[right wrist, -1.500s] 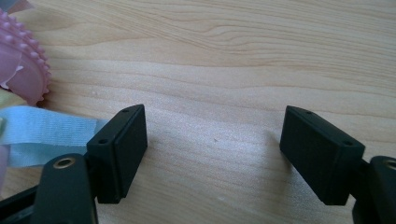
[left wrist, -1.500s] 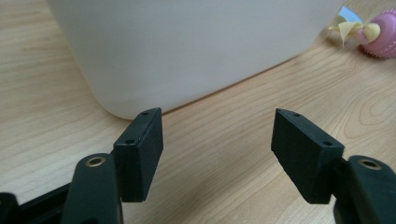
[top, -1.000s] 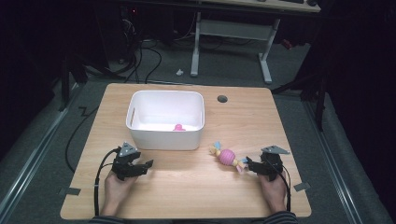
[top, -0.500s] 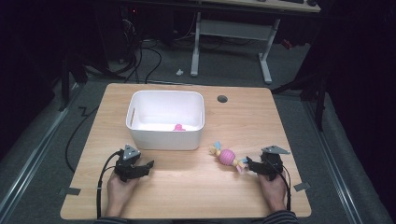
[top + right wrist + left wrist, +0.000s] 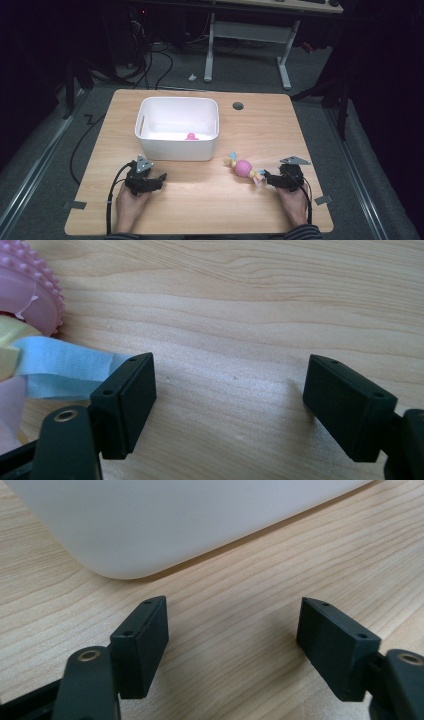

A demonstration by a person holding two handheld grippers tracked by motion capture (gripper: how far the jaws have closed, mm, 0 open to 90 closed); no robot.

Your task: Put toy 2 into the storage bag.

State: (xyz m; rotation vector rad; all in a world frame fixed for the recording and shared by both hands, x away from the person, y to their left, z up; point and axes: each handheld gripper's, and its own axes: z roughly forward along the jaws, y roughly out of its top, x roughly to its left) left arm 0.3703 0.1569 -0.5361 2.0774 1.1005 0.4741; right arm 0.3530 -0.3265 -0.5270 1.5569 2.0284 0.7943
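Broadly, little had moved across the wooden table (image 5: 200, 210) in the last second: the white bin (image 5: 177, 131) sat at the far left-centre as it had a moment earlier, with a small pink item (image 5: 190, 136) lying inside on its floor near the near wall. Just right of the bin, on bare wood, the pink knobbly toy (image 5: 243, 168) with ribbon tails lay in the same spot as before, apart from the bin.

Both hands rested at the near edge. The right gripper (image 5: 274, 179) kept its place, jaws standing wide with only tabletop between them; in the right gripper view the toy's blue ribbon (image 5: 65, 371) lay against the outside of one jaw, the pink body (image 5: 30, 295) off to the side, nothing clasped.

The real change was smaller: the left gripper (image 5: 156, 181), near the bin's near-left corner, had just been opening its jaws further, and the left gripper view showed them wide apart over bare wood, nothing between.

I judged this as readiness: neither gripper had the toy, so picking it up for the bin was not yet done.
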